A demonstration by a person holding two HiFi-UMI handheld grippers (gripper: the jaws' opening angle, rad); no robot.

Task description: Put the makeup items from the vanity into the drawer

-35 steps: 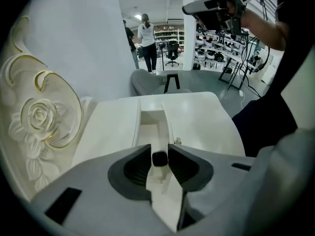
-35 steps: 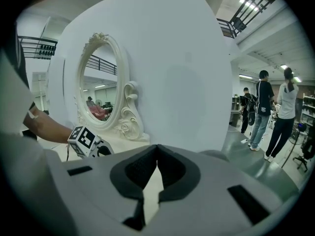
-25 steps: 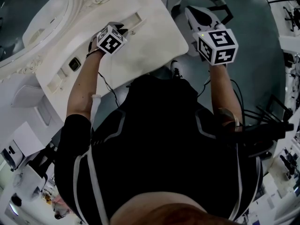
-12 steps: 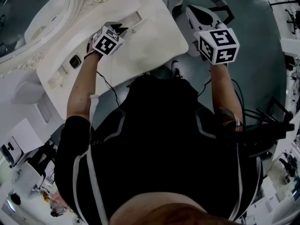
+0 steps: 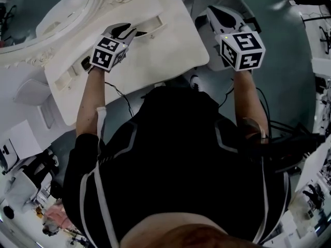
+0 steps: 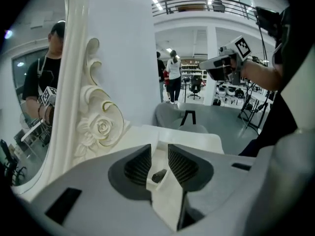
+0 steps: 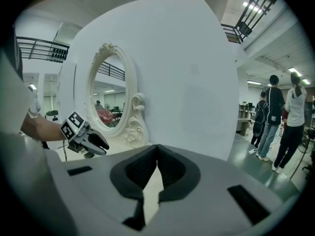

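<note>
The white vanity top [image 5: 165, 56] lies below the person's arms. My left gripper [image 5: 135, 32] hovers over its back part, next to a long white recessed tray [image 5: 156, 21]. In the left gripper view the left gripper [image 6: 159, 157] stands open by a narrow gap, and a small dark item [image 6: 158, 175] lies on the white tray just beyond the jaws; I cannot tell if it is touched. A dark square makeup item [image 5: 84, 64] peeks out beside the left cube. My right gripper [image 5: 211, 10] hangs off the vanity's right edge, shut [image 7: 157, 149] on nothing.
An ornate white-framed mirror [image 5: 36, 19] stands behind the vanity, its carved rose [image 6: 101, 127] close to the left gripper. A pale flat item [image 5: 64, 80] lies at the vanity's left end. A grey stool [image 6: 189, 118] stands past the right edge. People stand far off [image 7: 268, 114].
The left gripper has shifted left and slightly toward the person along the vanity, its cube now partly covering the dark square item. The right gripper has stayed in place.
</note>
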